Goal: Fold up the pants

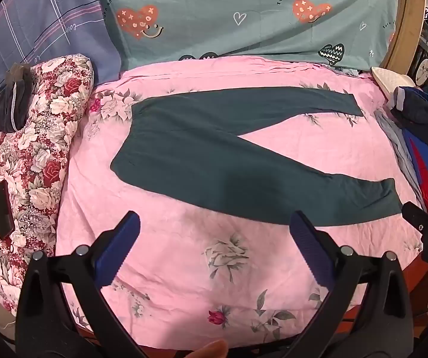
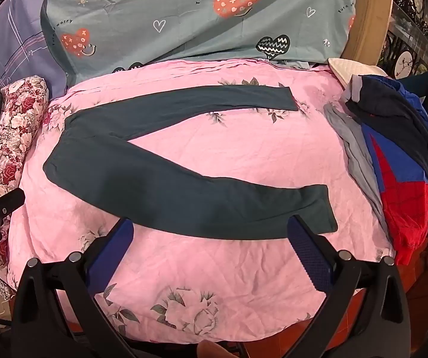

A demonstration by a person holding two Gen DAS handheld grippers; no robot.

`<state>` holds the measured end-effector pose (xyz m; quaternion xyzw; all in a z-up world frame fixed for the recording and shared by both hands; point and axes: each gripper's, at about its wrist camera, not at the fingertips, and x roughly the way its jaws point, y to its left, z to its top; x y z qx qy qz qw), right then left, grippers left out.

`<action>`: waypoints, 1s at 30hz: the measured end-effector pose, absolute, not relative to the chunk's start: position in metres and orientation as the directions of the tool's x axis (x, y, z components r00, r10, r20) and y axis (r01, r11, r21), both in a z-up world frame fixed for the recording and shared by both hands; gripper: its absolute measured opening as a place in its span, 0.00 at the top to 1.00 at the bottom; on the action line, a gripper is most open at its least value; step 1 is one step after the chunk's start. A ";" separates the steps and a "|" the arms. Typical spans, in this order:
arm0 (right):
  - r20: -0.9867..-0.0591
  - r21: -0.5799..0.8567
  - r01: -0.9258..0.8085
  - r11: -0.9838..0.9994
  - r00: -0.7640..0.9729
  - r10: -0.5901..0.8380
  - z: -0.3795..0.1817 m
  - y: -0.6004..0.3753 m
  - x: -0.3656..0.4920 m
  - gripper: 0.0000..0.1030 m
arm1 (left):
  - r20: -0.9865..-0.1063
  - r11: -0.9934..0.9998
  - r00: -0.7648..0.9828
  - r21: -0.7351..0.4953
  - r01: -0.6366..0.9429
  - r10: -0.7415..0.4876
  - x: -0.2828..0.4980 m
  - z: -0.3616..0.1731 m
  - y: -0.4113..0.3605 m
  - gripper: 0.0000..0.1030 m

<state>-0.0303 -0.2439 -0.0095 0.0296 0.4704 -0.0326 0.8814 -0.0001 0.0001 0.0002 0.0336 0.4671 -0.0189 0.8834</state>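
- One pair of dark green pants [image 1: 214, 161] lies flat on the pink flowered bedspread [image 1: 219, 262], waist to the left, its two legs spread apart in a V toward the right.
- Left of the pants sits one red-and-white floral quilt [image 1: 34, 155], bunched up, with a dark folded garment [image 1: 10, 104] and a black phone [image 1: 3, 208] on top.
- On the right edge of the bed is one heap of clothes [image 2: 399, 179], blue, red and grey, close to the leg cuffs.
- Behind the bedspread, a grey-green sheet with hearts [image 1: 243, 15] lies across the bed.
- Two grippers hover above the near edge: the left gripper [image 1: 214, 232] and the right gripper [image 2: 211, 235] both have jaws spread wide, pinching nothing, clear of the pants.
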 end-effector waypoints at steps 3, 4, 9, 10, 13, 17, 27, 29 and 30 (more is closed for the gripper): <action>-0.831 0.022 0.086 0.996 0.556 -0.030 -0.009 -0.244 -0.030 0.01 | -0.826 0.997 0.563 0.041 0.065 -0.003 0.000 0.000 0.000 0.02; -0.832 0.025 0.085 0.996 0.555 -0.027 -0.009 -0.244 -0.030 0.01 | -0.826 0.997 0.563 0.042 0.065 -0.003 0.000 0.000 0.000 0.02; -0.832 0.027 0.085 0.996 0.554 -0.025 -0.010 -0.244 -0.030 0.01 | -0.826 0.997 0.564 0.042 0.066 -0.002 0.000 0.000 0.000 0.02; -0.832 0.026 0.084 0.996 0.554 -0.025 -0.010 -0.244 -0.030 0.01 | -0.826 0.997 0.564 0.042 0.066 -0.002 0.000 -0.001 0.000 0.02; -0.833 0.023 0.083 0.996 0.553 -0.027 -0.010 -0.242 -0.029 0.01 | -0.826 0.997 0.563 0.042 0.069 -0.005 0.002 0.002 0.003 0.02; -0.832 0.024 0.079 0.997 0.554 -0.024 -0.012 -0.241 -0.030 0.01 | -0.826 0.997 0.564 0.046 0.068 0.000 0.000 0.001 0.003 0.02; -0.834 0.024 0.078 0.997 0.551 -0.024 -0.011 -0.241 -0.028 0.01 | -0.827 0.996 0.563 0.049 0.070 0.001 0.000 0.001 0.003 0.02; -0.835 0.024 0.079 0.997 0.550 -0.023 -0.010 -0.241 -0.028 0.01 | -0.827 0.996 0.562 0.049 0.070 0.002 0.000 0.001 0.003 0.02; -0.835 0.024 0.079 0.997 0.550 -0.024 -0.010 -0.242 -0.028 0.01 | -0.827 0.996 0.562 0.049 0.070 0.001 0.000 0.000 0.003 0.02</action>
